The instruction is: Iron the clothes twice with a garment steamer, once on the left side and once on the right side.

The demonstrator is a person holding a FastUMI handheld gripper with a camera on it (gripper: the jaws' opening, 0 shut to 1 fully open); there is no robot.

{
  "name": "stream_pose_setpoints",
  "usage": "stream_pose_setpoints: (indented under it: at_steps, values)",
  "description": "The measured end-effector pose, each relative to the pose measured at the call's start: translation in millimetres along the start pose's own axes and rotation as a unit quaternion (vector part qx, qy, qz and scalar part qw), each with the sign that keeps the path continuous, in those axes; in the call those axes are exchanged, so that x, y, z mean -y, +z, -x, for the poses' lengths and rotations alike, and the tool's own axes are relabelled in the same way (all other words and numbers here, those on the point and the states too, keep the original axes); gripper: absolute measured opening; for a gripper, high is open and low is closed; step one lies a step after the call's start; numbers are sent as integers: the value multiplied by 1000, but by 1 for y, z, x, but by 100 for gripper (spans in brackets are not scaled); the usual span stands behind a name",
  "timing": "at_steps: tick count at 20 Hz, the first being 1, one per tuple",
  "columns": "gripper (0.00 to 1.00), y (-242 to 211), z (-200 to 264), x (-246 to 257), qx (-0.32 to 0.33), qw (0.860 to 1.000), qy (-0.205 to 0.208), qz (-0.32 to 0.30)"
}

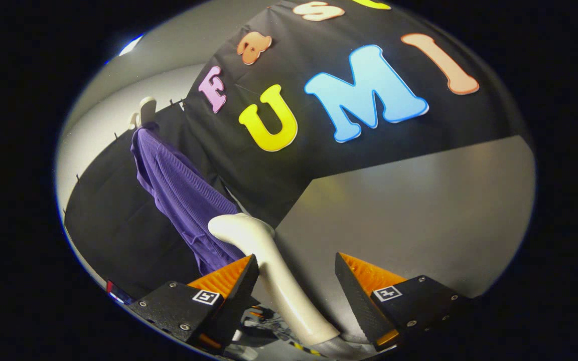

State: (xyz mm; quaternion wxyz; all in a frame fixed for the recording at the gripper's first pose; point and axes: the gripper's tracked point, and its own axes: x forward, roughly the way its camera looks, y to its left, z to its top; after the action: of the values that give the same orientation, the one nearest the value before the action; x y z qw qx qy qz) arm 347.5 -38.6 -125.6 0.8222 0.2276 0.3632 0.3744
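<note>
Gripper (296, 278) open, straddling steamer (264, 260); purple garment (183, 195) beyond, seemingly hung.

Tongs (296, 268) spread apart, view tilted

The two fingers stand wide open; the left finger (229, 281) lies against the garment steamer (269, 271) handle that runs up between them, while the right finger stands clear of it.
</note>
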Motion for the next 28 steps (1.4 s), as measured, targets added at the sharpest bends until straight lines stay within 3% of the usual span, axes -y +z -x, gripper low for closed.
stream_pose_setpoints:
  at_steps: [2,5,7,9,12,13,15,18,24,28]
  values:
    - [94,-7,-5,-9,-9,1000,27,9]
    - [94,-16,-10,-9,-26,998,28,59]
    - [92,-19,-15,-10,-38,998,36,40]
    - [84,-27,-20,-15,-56,996,46,43]
    - [63,-32,-20,-18,-62,989,37,126]
    - [61,-38,-21,-15,-67,988,29,135]
    - [54,-37,-23,-11,-70,991,19,110]
    - [33,-32,-24,-9,-55,998,-1,41]
    - [21,-50,-19,-30,-27,999,-36,-1]
    - [20,-64,-14,-46,-11,999,-45,-1]
